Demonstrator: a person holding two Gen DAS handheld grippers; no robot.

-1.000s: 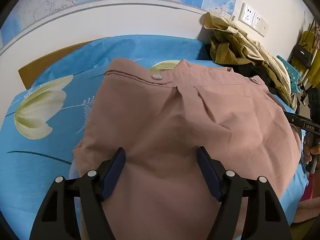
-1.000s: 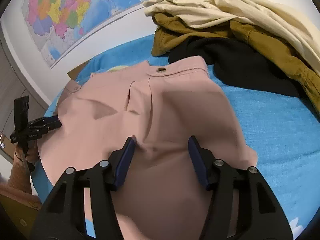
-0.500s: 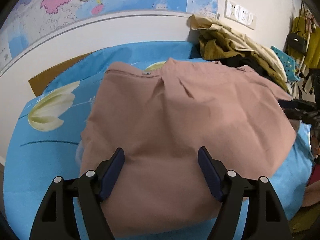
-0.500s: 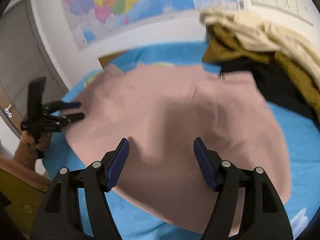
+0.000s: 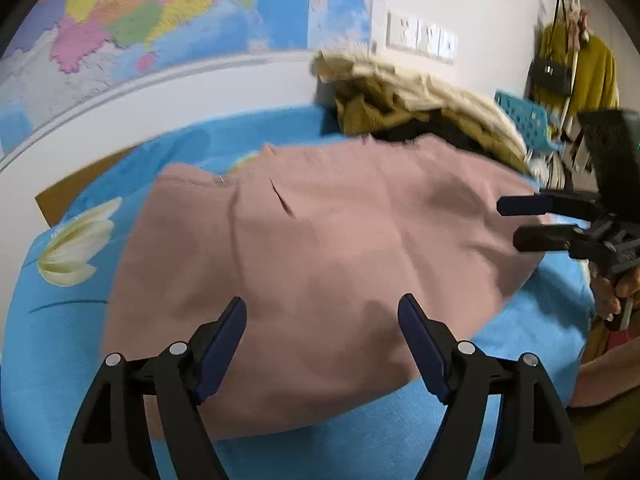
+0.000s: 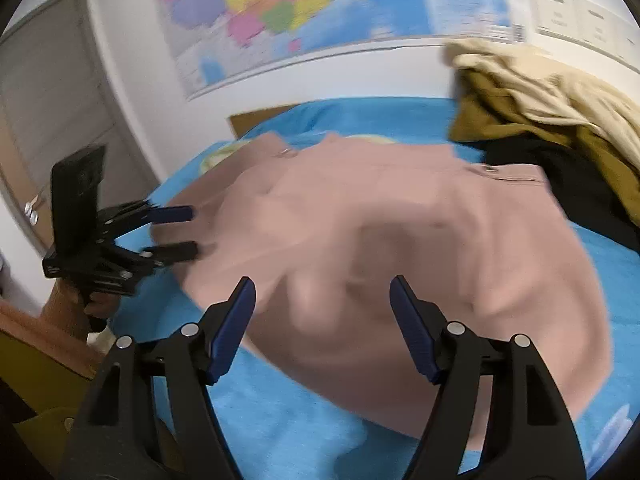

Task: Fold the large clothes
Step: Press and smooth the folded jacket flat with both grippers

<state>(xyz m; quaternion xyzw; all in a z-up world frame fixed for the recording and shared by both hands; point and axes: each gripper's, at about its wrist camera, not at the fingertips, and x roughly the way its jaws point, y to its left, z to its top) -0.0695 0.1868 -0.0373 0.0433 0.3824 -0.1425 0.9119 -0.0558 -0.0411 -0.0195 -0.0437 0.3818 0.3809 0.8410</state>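
Note:
A folded dusty-pink garment [image 5: 320, 264] with snap buttons lies flat on the blue bed sheet [image 5: 52, 344]; it also shows in the right wrist view [image 6: 400, 240]. My left gripper [image 5: 322, 320] is open and empty, held above the garment's near edge; it shows in the right wrist view [image 6: 176, 232] at the garment's left side. My right gripper [image 6: 322, 300] is open and empty above the garment's near edge; it shows in the left wrist view [image 5: 516, 222] at the garment's right side.
A pile of cream, mustard and black clothes [image 6: 552, 120] sits on the bed at the back right, touching the pink garment. A map [image 5: 160, 20] and wall sockets [image 5: 420, 36] hang behind. A door [image 6: 52, 100] stands left. Bags [image 5: 576, 68] hang at far right.
Both grippers have pulled back and up from the garment, which now lies free and flat. Both views show more of the wall.

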